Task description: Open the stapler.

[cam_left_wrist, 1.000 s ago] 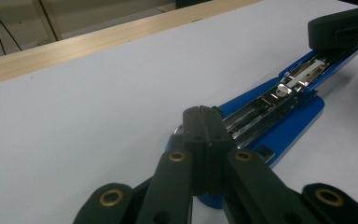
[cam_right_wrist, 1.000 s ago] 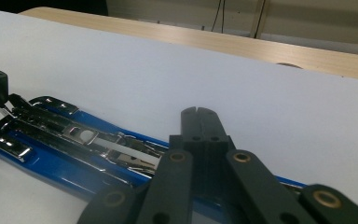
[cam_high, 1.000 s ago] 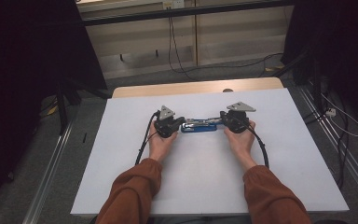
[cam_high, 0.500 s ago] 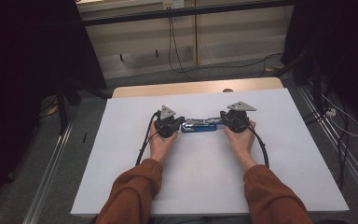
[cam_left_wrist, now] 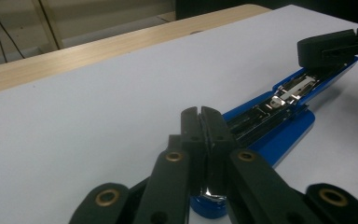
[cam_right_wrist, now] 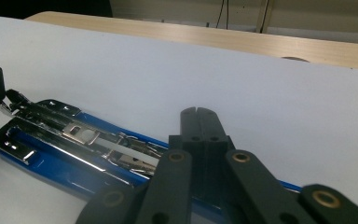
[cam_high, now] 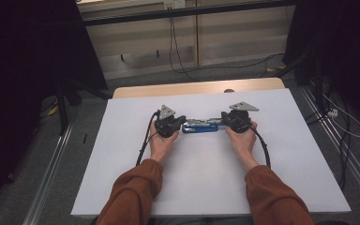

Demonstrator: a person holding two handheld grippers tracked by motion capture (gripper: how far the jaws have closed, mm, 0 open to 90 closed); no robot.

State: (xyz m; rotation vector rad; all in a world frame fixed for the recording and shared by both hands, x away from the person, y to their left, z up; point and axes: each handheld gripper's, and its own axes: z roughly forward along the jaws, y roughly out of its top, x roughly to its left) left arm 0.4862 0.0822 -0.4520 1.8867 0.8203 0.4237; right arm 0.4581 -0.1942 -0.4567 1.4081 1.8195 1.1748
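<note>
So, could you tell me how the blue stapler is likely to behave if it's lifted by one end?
The stapler lies opened out flat, so it would probably fold at its hinge rather than stay straight. Its shiny metal track looks slippery to pinch. The blue plastic base seems stiff, and its flat shape is unlikely to roll.

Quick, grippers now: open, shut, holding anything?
Left gripper: shut on one end of the opened blue stapler.
Right gripper: jaws together at the stapler's other end; whether it grips cannot be told.
</note>
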